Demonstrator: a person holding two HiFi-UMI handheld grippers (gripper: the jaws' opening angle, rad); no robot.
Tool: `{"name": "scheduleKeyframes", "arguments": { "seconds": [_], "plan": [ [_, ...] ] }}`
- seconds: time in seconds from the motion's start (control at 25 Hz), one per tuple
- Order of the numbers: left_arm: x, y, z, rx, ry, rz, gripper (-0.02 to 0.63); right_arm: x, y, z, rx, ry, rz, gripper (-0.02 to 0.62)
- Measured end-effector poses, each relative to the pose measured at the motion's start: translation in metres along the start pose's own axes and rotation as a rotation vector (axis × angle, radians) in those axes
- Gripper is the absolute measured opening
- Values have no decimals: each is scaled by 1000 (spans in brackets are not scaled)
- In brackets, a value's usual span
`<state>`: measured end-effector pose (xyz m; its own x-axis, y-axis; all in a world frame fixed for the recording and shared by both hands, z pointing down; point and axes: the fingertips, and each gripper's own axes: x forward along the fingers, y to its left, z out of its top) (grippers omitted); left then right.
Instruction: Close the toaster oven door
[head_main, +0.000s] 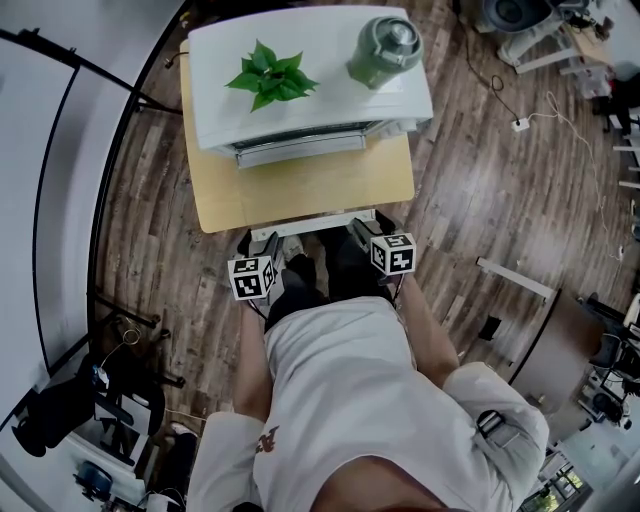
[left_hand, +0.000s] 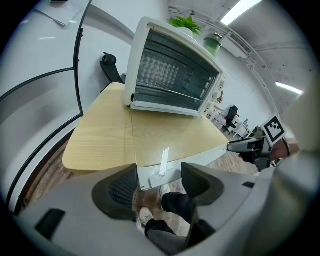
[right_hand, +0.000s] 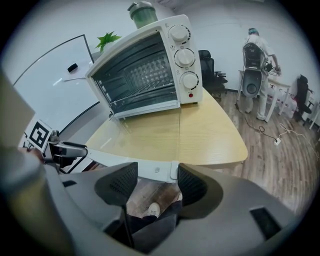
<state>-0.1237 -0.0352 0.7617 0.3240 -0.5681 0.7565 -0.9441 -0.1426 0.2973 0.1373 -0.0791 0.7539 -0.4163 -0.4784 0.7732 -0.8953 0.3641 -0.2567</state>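
Toaster oven: the white toaster oven is sitting at the far end of the wooden table, in the upper middle of the head view, with its cavity standing open.
Door: the glass door is lying folded down roughly level over the tabletop, and its white handle is reaching the table's near edge.
Left gripper: the left gripper is hovering at one end of the handle with its jaws spread wide, clasping nothing. The handle's bracket is showing in the gap.
Right gripper: the right gripper is holding its jaws partly apart. The handle's other end is lying across the gap and the pads are not pressing on it.
On top: a green plant and a green jar are standing on the oven.
Background: a person is standing at the upper right of the right gripper view.
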Motion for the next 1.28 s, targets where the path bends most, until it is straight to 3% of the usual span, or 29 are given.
{"name": "scheduleKeyframes", "arguments": {
  "seconds": [1.28],
  "plan": [
    [-62,-18,64,22,-186,-11,281,-59,17,62,116,-209,42,247]
  ]
}}
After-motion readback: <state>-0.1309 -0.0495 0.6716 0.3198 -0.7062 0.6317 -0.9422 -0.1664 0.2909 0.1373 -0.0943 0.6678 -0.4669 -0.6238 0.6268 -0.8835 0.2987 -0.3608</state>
